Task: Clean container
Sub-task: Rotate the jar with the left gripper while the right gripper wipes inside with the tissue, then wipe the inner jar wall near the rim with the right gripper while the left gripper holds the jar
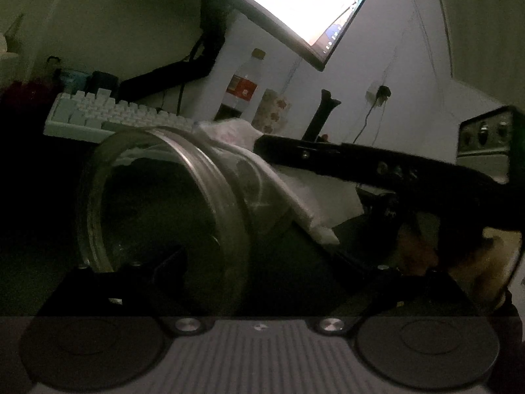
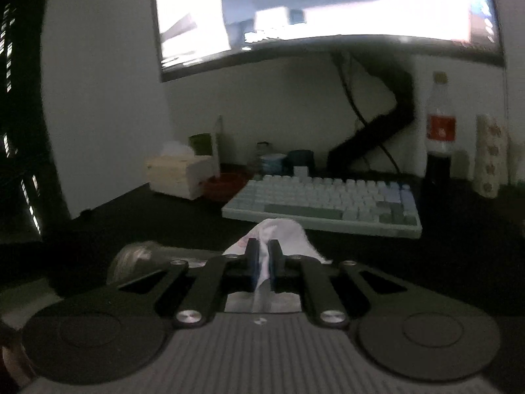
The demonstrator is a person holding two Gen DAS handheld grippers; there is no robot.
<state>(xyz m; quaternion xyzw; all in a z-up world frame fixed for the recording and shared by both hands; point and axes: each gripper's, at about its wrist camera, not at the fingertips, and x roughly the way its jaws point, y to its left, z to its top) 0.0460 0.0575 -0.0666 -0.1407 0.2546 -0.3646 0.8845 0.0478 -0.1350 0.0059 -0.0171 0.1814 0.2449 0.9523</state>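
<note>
Container [image 1: 164, 216]: clear jar on its side, filling the lower left of the left wrist view, mouth toward the camera, sitting between the wide-spread jaws of the left gripper [image 1: 249, 272]. Pad contact is too dark to confirm; cannot tell if it is gripped or merely cradled. White tissue [image 1: 279, 193] lies against the jar's far end at centre. The right gripper [image 1: 361, 161] reaches in from the right edge.

Right wrist view: right gripper [image 2: 262, 262] clenched on the tissue [image 2: 279, 233], lower centre. Jar [image 2: 137, 256] at lower left, beside the jaws. Keyboard [image 2: 328, 203] behind.

Judgement: wiping underway; the jar's interior looks untouched, so still to do.
</note>
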